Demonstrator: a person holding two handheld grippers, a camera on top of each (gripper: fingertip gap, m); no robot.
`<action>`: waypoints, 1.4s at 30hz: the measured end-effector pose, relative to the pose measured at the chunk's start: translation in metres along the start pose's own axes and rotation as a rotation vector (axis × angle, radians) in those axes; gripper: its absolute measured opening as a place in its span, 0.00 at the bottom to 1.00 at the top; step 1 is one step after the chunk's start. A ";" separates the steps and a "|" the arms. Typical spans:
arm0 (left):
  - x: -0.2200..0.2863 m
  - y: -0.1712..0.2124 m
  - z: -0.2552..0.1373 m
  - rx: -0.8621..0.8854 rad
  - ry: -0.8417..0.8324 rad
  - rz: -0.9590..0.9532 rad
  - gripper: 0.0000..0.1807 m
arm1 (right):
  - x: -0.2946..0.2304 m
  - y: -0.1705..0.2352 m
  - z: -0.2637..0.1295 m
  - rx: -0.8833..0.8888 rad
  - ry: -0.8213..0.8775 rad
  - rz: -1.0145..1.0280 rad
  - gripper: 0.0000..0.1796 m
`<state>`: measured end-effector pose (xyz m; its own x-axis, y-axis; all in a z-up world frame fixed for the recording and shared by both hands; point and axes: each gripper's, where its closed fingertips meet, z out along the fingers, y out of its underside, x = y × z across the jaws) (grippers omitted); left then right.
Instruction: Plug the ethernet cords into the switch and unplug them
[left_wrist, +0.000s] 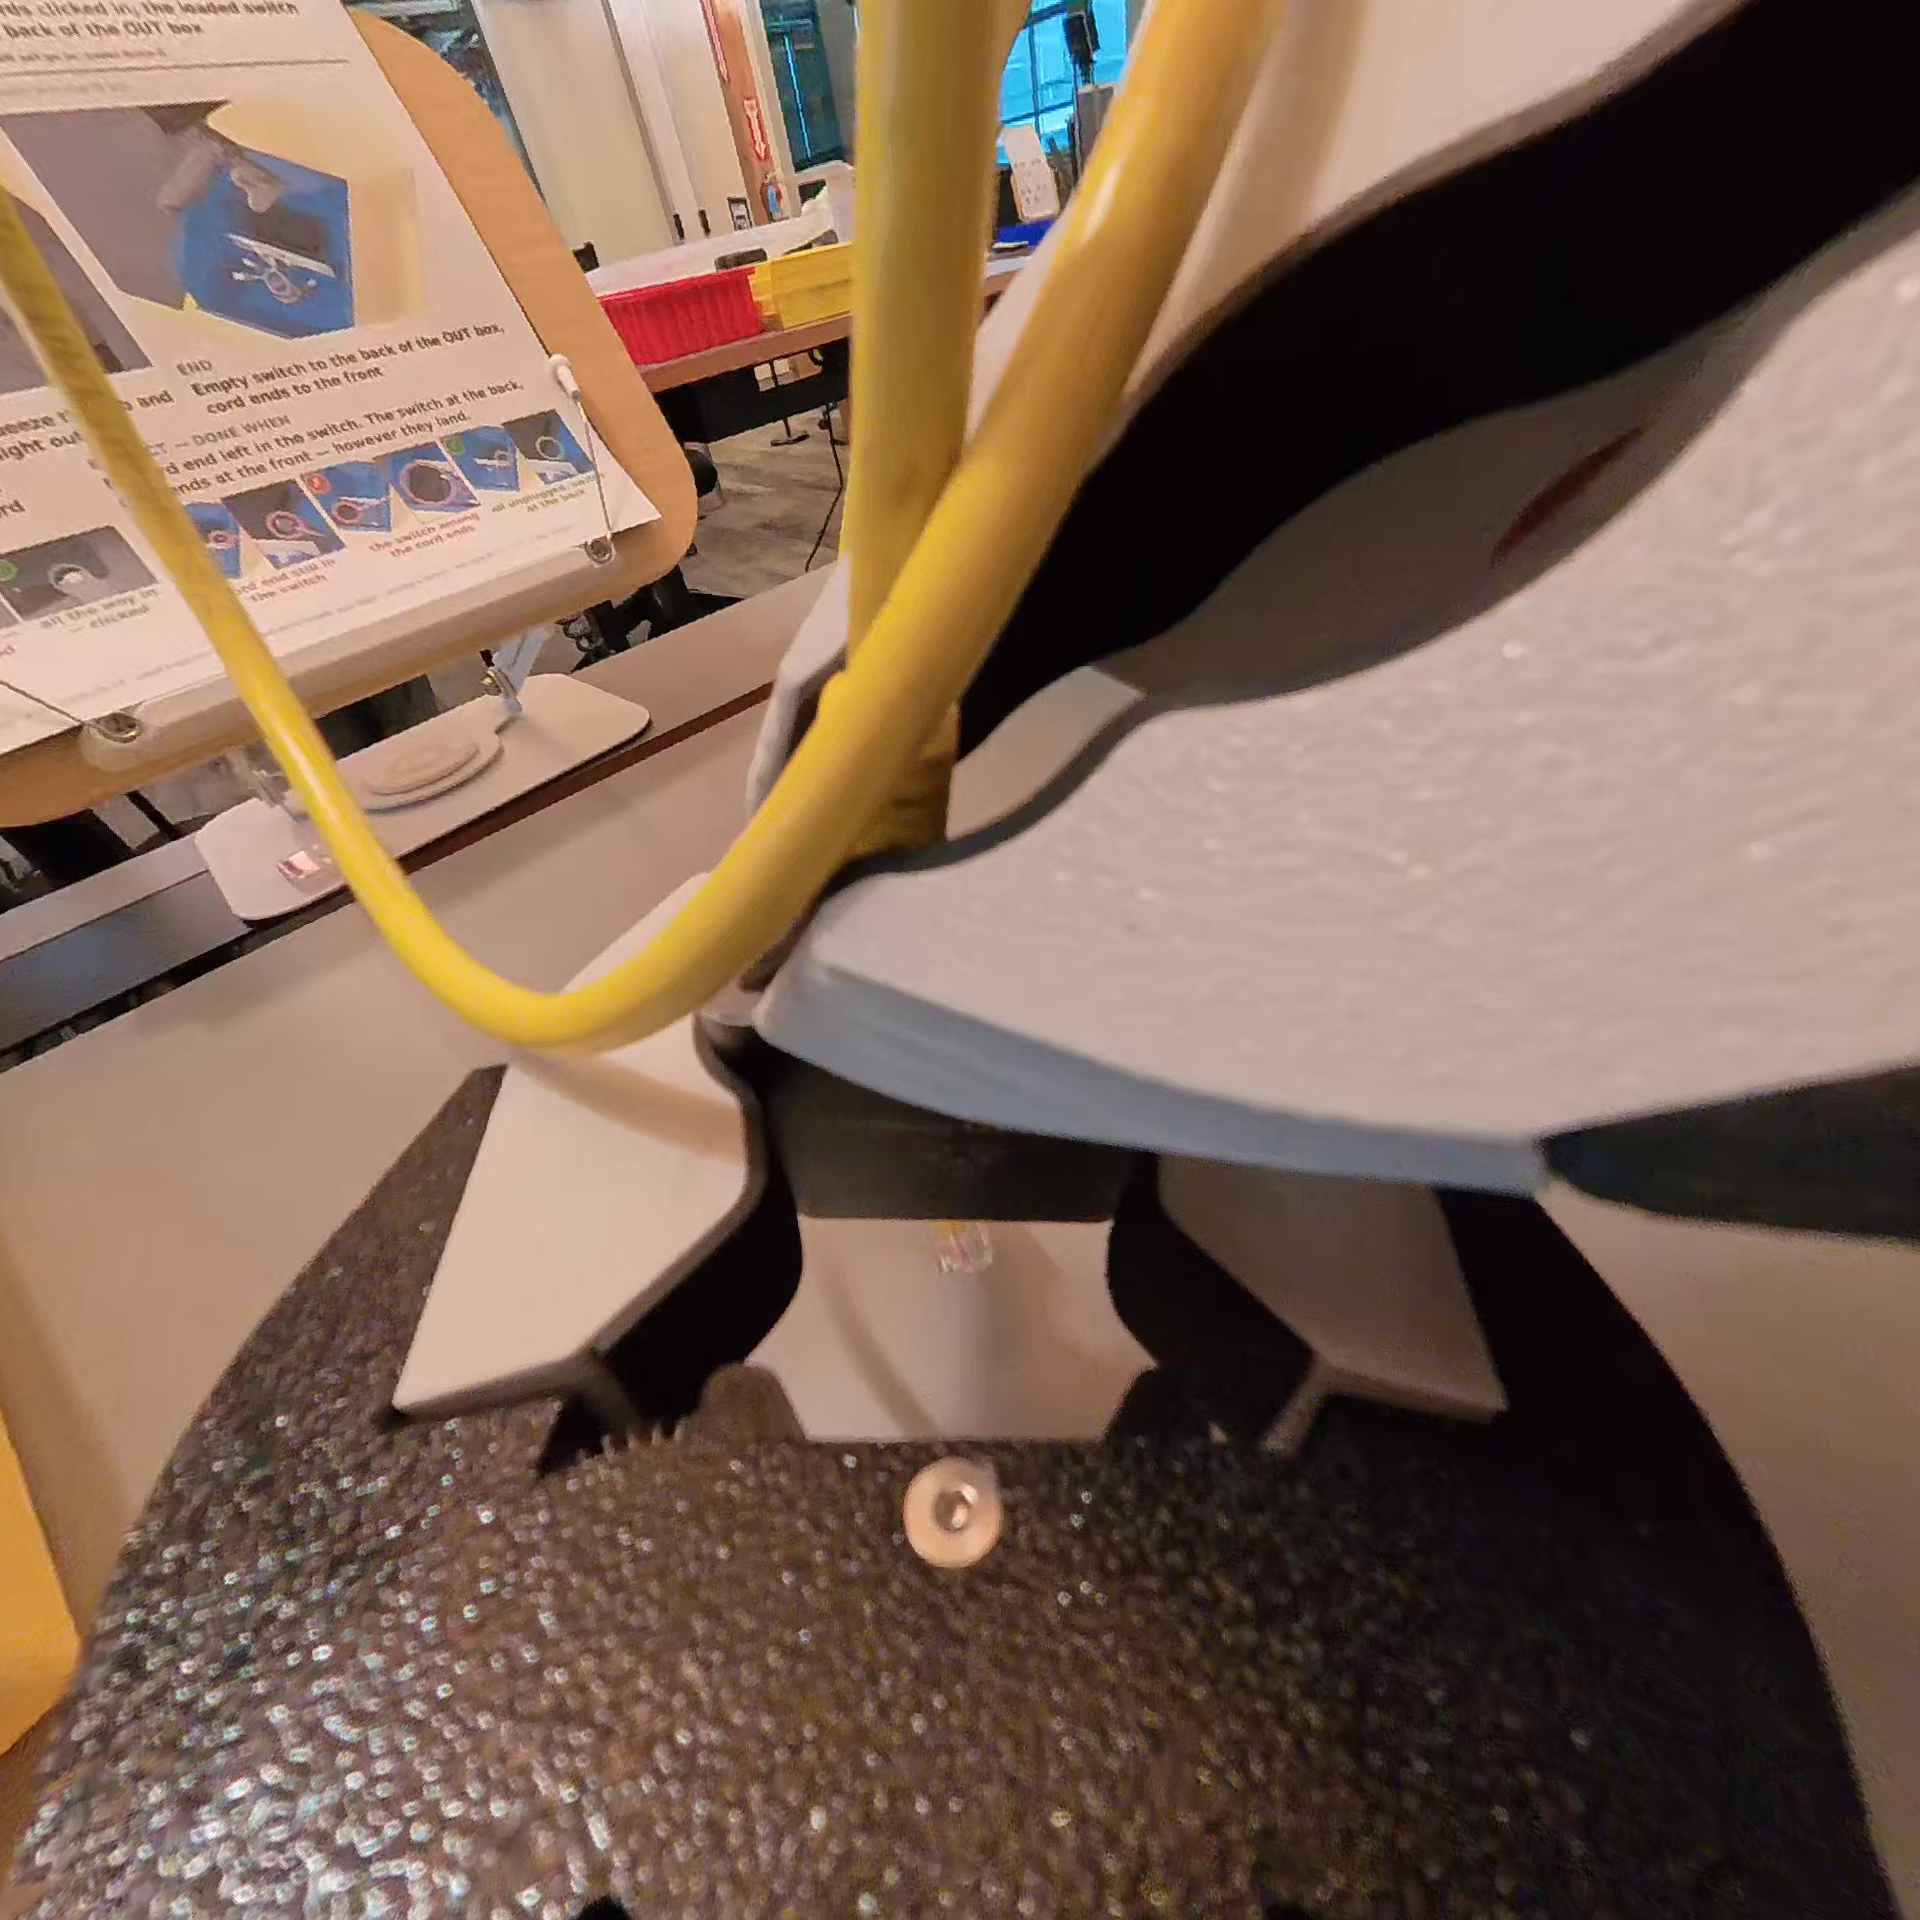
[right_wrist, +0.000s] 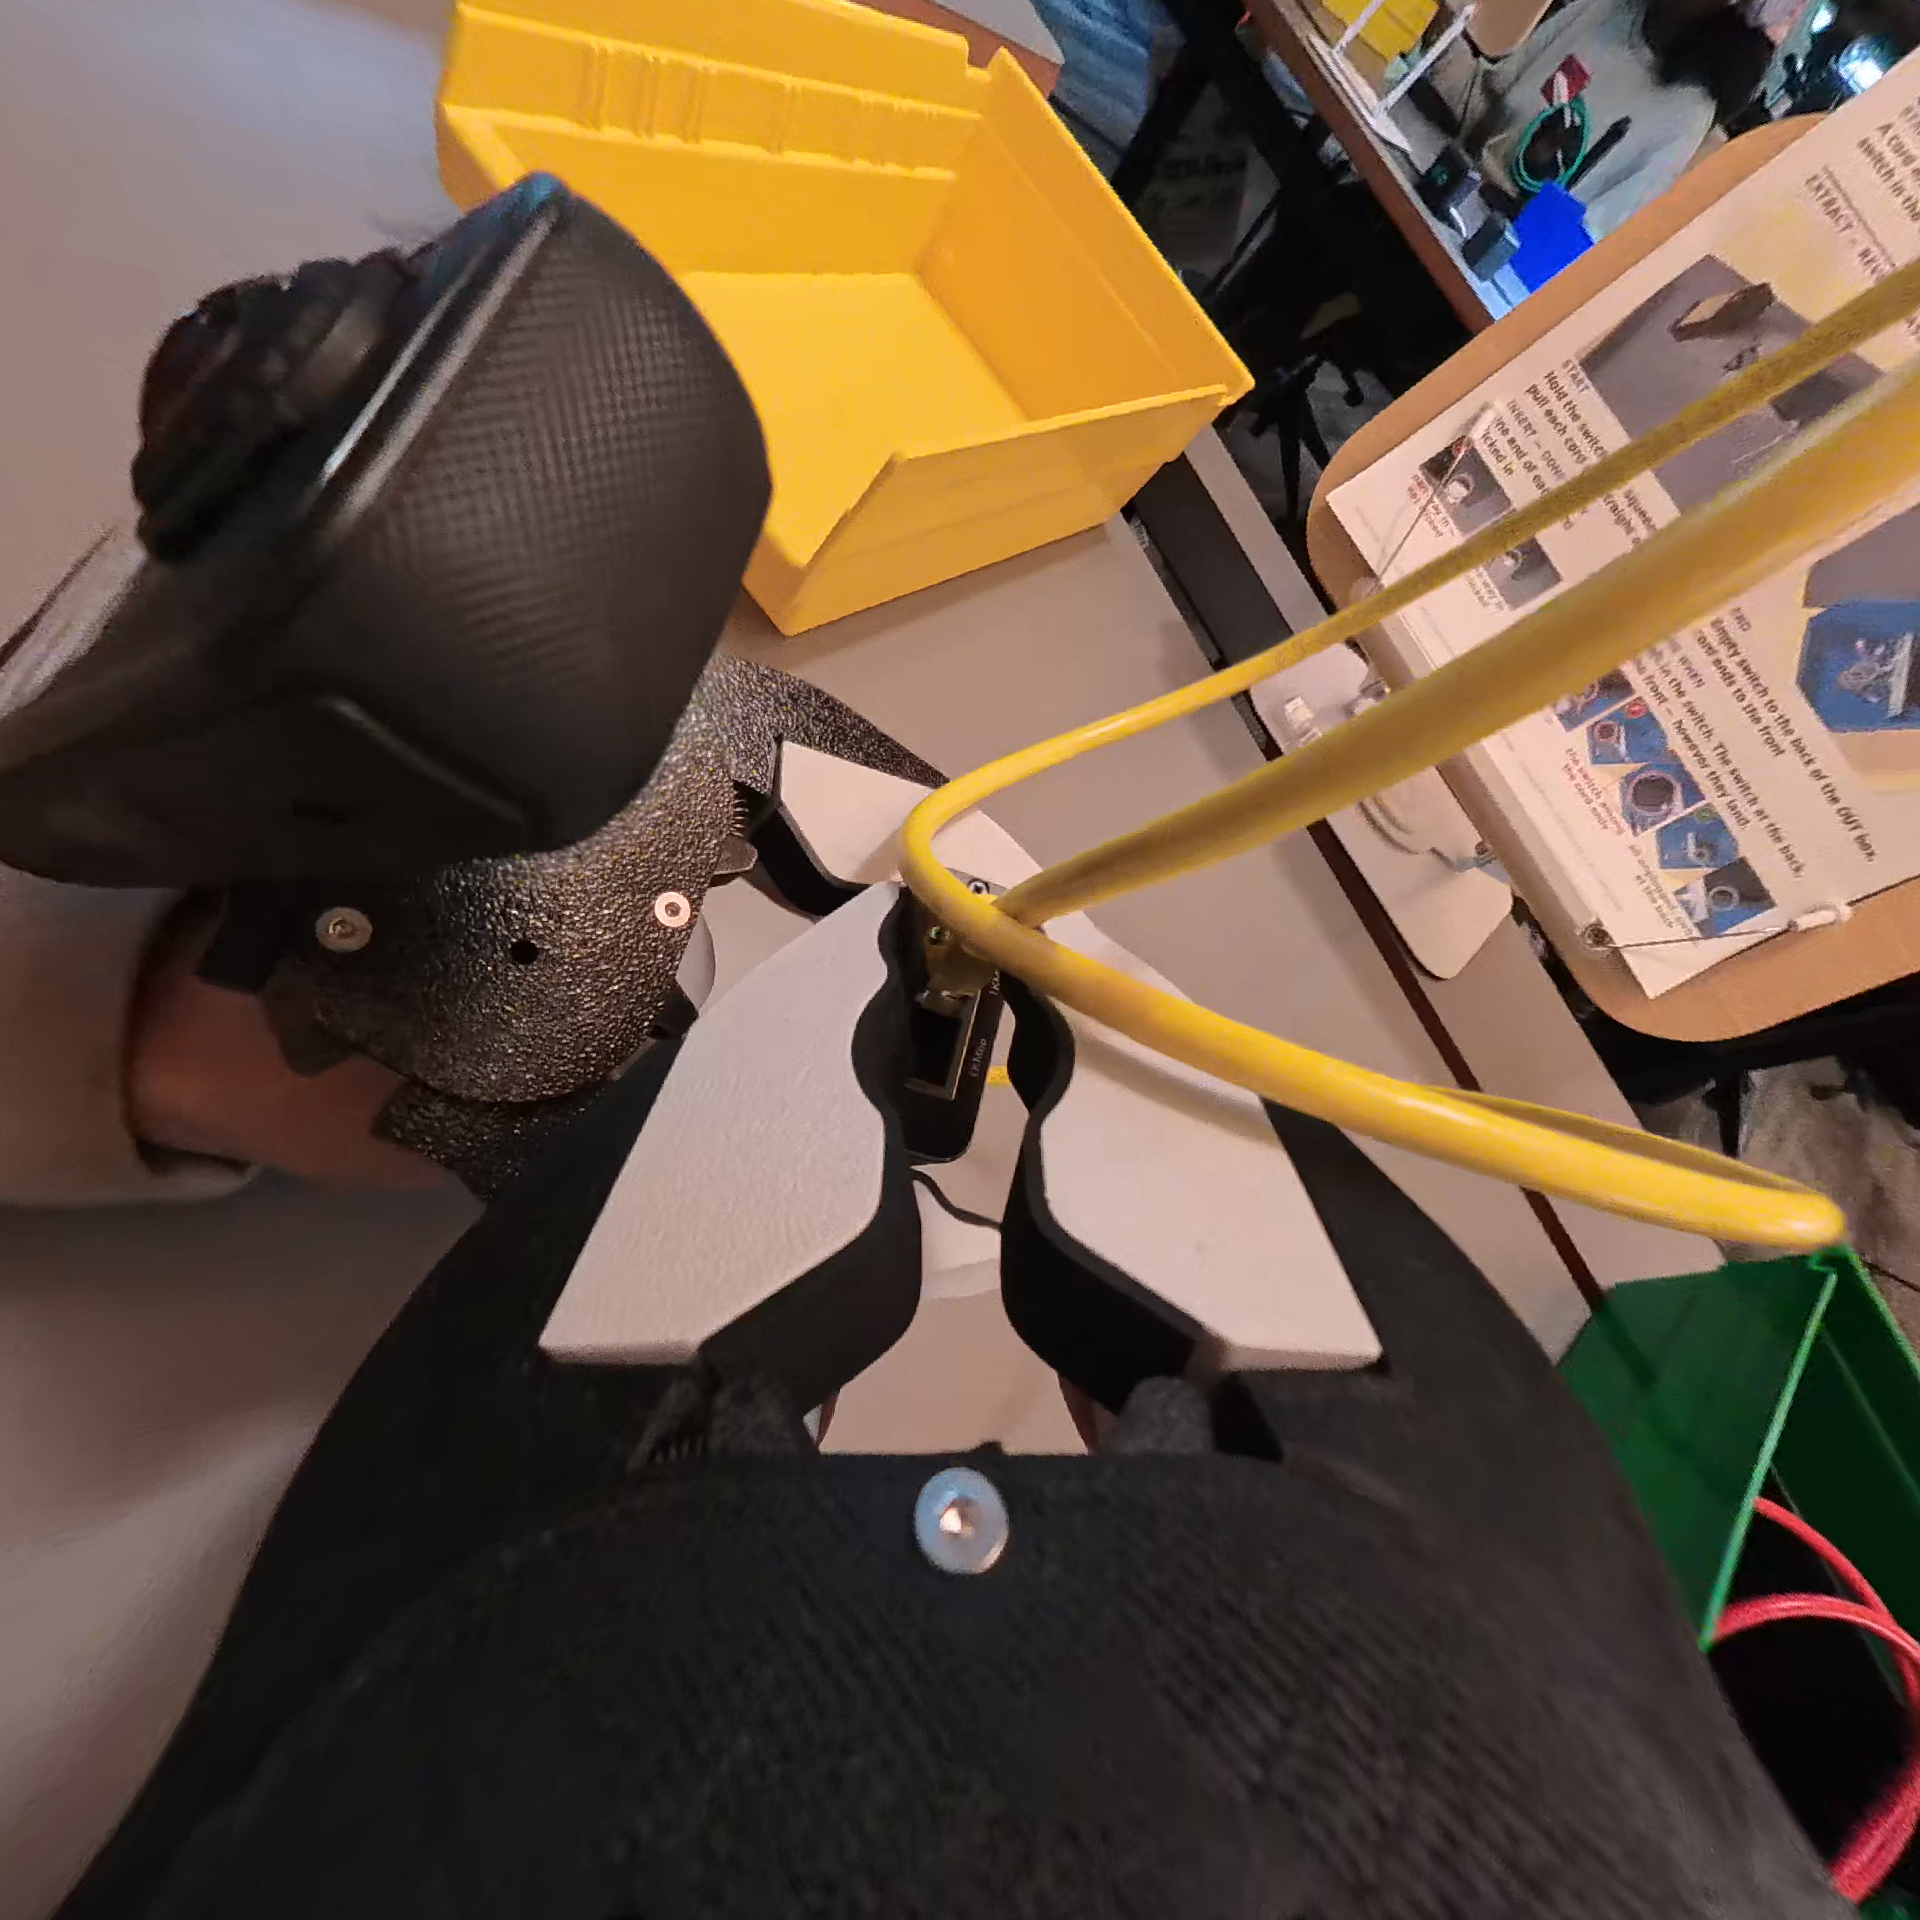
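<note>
Switch (right_wrist: 951, 1070), small and black, sits clamped between the fingers of the right hand-held gripper (right_wrist: 961, 1081) above the grey surface (right_wrist: 1122, 665). One yellow ethernet cord (right_wrist: 1247, 1049) plug is seated in a port at its far end; a loose clear plug (left_wrist: 961, 1247) shows past the left hand-held gripper (left_wrist: 951, 1288), whose fingers stand apart, holding nothing visible. Judged step: insertion. Next move calls for gripping that plug and aligning it with a free port. Remaining ports are hidden; the left view is largely blocked by the right gripper.
</note>
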<state>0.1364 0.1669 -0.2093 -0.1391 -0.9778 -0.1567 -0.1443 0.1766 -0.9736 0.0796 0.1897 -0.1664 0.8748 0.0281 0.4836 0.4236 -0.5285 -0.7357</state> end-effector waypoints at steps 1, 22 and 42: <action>0.001 0.000 0.000 -0.001 0.006 -0.007 0.42 | 0.000 0.000 -0.001 -0.005 -0.002 -0.017 0.09; 0.014 0.006 0.005 -0.005 0.125 -0.139 0.42 | 0.003 0.010 0.004 -0.089 -0.094 -0.223 0.09; 0.027 0.004 0.005 -0.005 0.301 -0.259 0.42 | 0.007 0.014 0.007 -0.165 -0.198 -0.305 0.08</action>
<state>0.1365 0.1403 -0.2186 -0.3781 -0.9135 0.1501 -0.2171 -0.0701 -0.9736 0.0928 0.1883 -0.1763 0.7501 0.3594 0.5551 0.6415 -0.5991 -0.4790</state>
